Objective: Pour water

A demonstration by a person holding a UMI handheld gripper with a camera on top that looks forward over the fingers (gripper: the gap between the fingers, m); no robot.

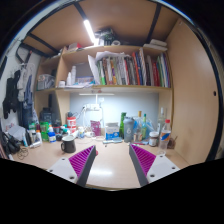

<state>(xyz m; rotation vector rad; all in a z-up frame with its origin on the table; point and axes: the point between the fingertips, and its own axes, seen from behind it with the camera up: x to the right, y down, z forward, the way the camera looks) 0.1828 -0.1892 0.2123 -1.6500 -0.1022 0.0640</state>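
Note:
My gripper [112, 160] stands open above a light wooden desk [112, 172], its two magenta pads [82, 158] spread wide with only bare desk between them. A black mug [68, 146] sits on the desk beyond the left finger. Several bottles [152, 131] and containers stand at the back right of the desk, beyond the right finger. Nothing is held.
A shelf of books [130, 70] runs above the desk, with a ceiling light [90, 30] overhead. Clutter of small bottles and boxes [45, 130] lines the back left. A wooden side wall [188, 90] closes the right.

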